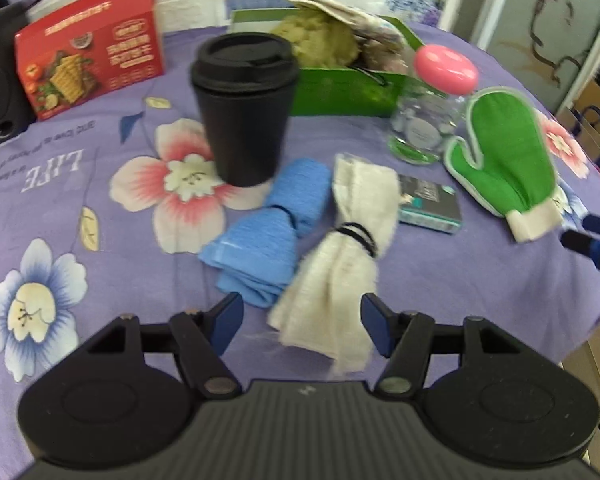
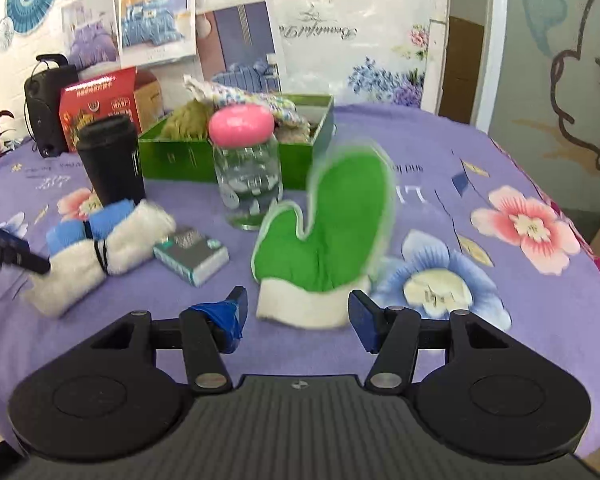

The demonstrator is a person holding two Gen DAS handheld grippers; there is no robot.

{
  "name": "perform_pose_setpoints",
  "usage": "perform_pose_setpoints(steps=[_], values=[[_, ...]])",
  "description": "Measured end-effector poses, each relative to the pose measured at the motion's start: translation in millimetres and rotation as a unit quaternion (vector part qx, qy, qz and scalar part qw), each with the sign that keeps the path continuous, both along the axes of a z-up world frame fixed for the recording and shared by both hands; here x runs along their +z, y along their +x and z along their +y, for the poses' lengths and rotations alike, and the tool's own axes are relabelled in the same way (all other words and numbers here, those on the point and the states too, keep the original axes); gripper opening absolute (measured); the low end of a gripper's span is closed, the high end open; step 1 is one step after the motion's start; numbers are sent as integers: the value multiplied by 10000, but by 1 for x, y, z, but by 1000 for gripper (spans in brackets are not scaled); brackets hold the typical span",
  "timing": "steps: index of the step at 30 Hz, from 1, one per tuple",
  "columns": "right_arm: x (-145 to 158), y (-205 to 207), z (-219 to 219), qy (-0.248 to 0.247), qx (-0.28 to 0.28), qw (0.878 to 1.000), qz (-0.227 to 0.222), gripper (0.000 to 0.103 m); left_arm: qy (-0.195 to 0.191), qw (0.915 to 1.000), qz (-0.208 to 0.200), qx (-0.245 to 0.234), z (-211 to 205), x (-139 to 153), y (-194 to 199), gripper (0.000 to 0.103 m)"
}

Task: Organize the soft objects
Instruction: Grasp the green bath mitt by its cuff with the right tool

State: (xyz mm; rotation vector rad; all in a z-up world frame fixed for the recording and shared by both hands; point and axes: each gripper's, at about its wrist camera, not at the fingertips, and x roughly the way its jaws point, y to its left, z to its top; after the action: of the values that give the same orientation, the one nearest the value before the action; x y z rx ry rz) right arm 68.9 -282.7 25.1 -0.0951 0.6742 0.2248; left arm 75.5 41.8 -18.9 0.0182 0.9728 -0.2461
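Note:
A cream towel (image 1: 340, 256) tied with a black band lies on the purple cloth, its near end between the fingers of my open left gripper (image 1: 302, 326). A rolled blue towel (image 1: 272, 232) lies against its left side. The green mitt (image 2: 332, 232) with a white cuff lies just ahead of my open right gripper (image 2: 296, 314), its cuff near the fingertips. The green box (image 1: 340, 88) at the back holds an olive fluffy cloth (image 1: 316, 38) and a patterned cloth (image 1: 348, 12). The same mitt (image 1: 504, 164) shows at right in the left wrist view.
A black lidded cup (image 1: 244, 108) stands behind the towels. A clear jar with a pink lid (image 1: 432, 108), a small teal box (image 1: 430, 204), a red carton (image 1: 88, 64) and a black speaker (image 1: 0, 76) also stand on the flowered tablecloth (image 1: 100, 208).

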Motion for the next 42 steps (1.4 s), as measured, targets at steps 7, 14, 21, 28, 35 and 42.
perform_pose_setpoints(steps=[7,14,21,28,35,42], values=[[-6,24,-16,-117,-209,9997,92,41,122,9991,19,-396,-37,-5,4,62],[-14,36,-37,441,-410,9981,161,41,-2,9978,224,-617,-61,-7,22,62],[-21,69,-70,886,-746,9917,550,42,-203,9954,10,-932,-97,11,31,63],[-47,106,-77,2261,-818,9638,1153,45,112,9985,339,-404,-50,-8,26,63],[-35,129,-32,1390,-522,9838,1009,47,289,9994,209,-13,-12,-8,26,63],[-36,111,8,27,64,9962,863,50,192,9986,231,-425,-14,-14,23,63]])
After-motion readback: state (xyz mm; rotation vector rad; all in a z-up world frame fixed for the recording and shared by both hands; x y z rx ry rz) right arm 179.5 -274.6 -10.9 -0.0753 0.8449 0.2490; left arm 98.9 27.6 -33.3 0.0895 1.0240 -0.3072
